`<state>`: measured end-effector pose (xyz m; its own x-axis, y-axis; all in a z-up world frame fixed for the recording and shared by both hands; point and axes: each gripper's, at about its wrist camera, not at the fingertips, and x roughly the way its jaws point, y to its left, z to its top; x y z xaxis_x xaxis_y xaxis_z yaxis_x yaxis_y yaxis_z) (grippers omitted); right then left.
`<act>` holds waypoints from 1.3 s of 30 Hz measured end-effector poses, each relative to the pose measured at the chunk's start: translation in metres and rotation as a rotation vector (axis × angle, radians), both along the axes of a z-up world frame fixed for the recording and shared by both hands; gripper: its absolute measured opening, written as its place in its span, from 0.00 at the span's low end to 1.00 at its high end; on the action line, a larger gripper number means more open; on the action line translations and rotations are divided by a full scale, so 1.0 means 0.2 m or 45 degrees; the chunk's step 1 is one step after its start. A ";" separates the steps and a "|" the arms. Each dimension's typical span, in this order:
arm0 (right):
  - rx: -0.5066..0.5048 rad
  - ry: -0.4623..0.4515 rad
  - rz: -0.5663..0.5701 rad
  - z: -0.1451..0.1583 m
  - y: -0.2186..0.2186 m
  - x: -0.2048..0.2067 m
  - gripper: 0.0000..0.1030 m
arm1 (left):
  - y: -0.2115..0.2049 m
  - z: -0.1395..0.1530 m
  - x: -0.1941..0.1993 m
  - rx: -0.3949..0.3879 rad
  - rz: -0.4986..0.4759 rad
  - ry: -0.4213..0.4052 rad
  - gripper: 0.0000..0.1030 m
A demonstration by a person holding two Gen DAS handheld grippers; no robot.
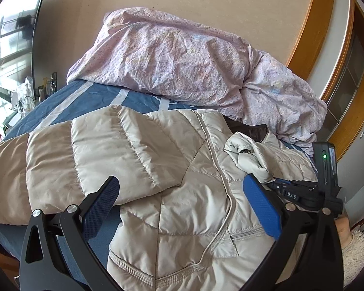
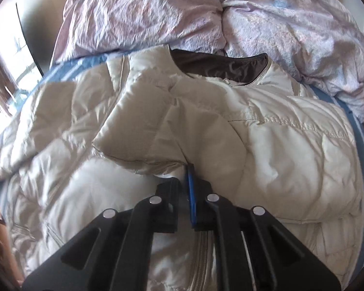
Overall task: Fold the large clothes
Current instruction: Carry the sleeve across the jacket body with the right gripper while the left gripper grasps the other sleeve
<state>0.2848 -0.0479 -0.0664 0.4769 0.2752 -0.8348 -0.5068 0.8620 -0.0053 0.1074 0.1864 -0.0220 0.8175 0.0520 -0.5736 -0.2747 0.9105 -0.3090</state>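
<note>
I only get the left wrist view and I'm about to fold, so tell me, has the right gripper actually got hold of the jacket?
Observer: Yes. The right gripper is shut on a fold of the jacket.
Operator: Which part of it?
Observer: A puffy fold near the front zipper, below the collar.
Operator: Is the collar flat?
Observer: No, its dark lining is turned up and showing.
</note>
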 end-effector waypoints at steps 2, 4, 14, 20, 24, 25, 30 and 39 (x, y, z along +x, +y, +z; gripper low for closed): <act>-0.083 -0.032 0.046 -0.02 0.01 -0.06 0.22 | 0.02 -0.01 -0.04 0.022 0.017 -0.007 0.99; -0.092 -0.038 0.071 -0.01 0.00 -0.07 0.51 | 0.04 -0.01 -0.08 0.036 0.035 -0.038 0.99; 0.194 -0.017 -0.120 0.11 -0.18 0.01 0.31 | 0.17 -0.04 -0.29 0.026 0.155 -0.052 0.99; 0.063 0.115 -0.187 -0.12 -0.06 0.18 0.32 | 0.32 -0.14 -0.47 -0.129 0.273 -0.032 0.99; -0.047 0.078 -0.190 -0.17 0.02 0.19 0.33 | 0.44 -0.22 -0.62 -0.235 0.435 -0.023 0.99; -0.056 0.076 -0.191 -0.17 0.03 0.19 0.33 | 0.47 -0.24 -0.65 -0.257 0.474 -0.016 0.99; -0.036 0.084 -0.184 -0.17 0.02 0.19 0.32 | 0.61 -0.32 -0.76 -0.444 0.619 -0.024 0.99; -0.015 0.098 -0.189 -0.17 0.00 0.19 0.33 | 0.79 -0.45 -0.80 -0.807 0.753 -0.130 0.91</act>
<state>0.3233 -0.0481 -0.1005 0.4461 0.1967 -0.8731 -0.3732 0.9276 0.0182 -0.0523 0.3435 -0.1121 0.8060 0.1801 -0.5639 -0.5916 0.2757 -0.7576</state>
